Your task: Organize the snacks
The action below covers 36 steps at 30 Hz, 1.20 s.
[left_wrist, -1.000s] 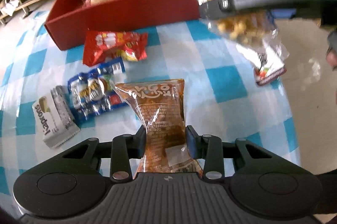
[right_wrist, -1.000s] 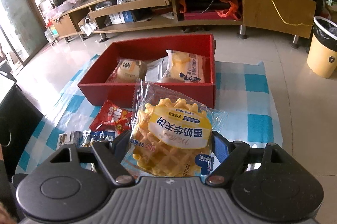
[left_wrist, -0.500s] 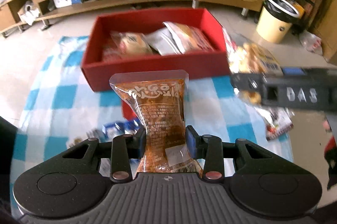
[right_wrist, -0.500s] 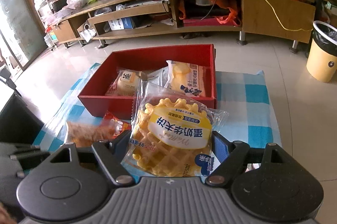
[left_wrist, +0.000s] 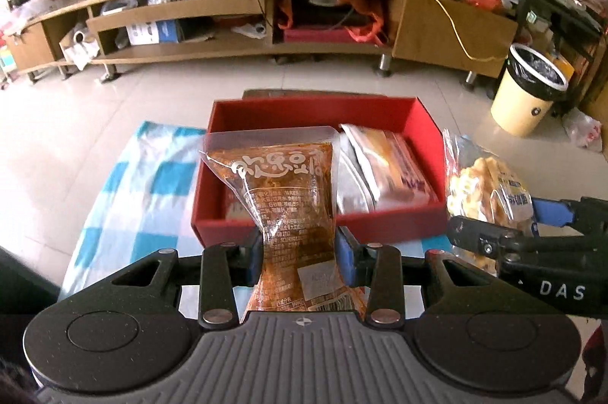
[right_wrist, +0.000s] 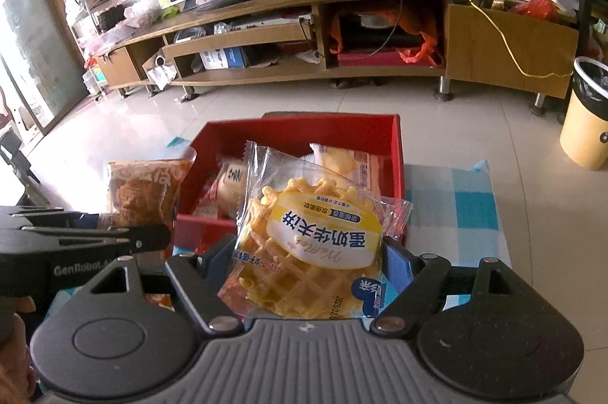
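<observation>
- The left gripper (left_wrist: 298,248) is clamped on a brown sauce-coloured snack pouch (left_wrist: 288,199), held upright in front of the red box.
- The right gripper (right_wrist: 307,261) pinches a clear-wrapped waffle pack (right_wrist: 304,244), its yellow label facing the camera.
- Just beyond both sits the red box (left_wrist: 425,221) on a blue-and-white checked cloth (left_wrist: 140,183), with several packets (left_wrist: 387,172) already lying inside.
- Farther off, a wooden TV unit (right_wrist: 494,35) lines the wall, and a cream bin (left_wrist: 528,89) stands to the right.
</observation>
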Tool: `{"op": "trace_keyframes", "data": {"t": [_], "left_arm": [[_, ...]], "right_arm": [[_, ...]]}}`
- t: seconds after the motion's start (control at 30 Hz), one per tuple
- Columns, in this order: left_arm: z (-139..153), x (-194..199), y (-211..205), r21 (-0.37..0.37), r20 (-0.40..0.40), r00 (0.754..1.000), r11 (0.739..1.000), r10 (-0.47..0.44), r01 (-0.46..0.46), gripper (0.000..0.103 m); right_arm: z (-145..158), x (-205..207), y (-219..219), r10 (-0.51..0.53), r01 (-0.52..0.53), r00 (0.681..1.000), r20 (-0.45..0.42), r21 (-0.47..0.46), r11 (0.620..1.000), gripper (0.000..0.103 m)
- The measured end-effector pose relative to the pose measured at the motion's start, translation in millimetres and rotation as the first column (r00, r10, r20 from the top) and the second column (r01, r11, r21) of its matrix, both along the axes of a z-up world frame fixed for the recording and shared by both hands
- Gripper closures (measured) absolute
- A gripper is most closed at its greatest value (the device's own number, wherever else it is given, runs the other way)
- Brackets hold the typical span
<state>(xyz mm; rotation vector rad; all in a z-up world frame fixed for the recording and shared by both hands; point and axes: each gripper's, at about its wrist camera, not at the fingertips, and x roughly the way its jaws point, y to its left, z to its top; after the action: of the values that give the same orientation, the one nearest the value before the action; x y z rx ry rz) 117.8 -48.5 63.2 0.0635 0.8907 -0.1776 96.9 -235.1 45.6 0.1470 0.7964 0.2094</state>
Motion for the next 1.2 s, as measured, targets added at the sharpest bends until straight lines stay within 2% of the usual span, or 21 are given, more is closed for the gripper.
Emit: {"op": "trace_keyframes", "data": {"t": [0.47,0.9,1.2], "left_arm": [[14,45,3,-0.007,0.054,0.998,0.999,0.035,-0.035,0.056],[0,78,5,0.023,0.032,0.997,0.997,0.068,-0.069,0.056],[-16,92,-2,0.079,0.02,0.997,0.994,0.076,-0.077,0.056]], "right_arm": [[17,46,-20,-0.052,0.051,0.998,0.033,0.02,0.999,0.027],[-3,86,0,-0.018,0.018,1.0,-0.012,0.006,1.0,0.027],[-26,109,2,-0.032,0.031,0.998,-0.054,-0.025,0.999,0.027]]}}
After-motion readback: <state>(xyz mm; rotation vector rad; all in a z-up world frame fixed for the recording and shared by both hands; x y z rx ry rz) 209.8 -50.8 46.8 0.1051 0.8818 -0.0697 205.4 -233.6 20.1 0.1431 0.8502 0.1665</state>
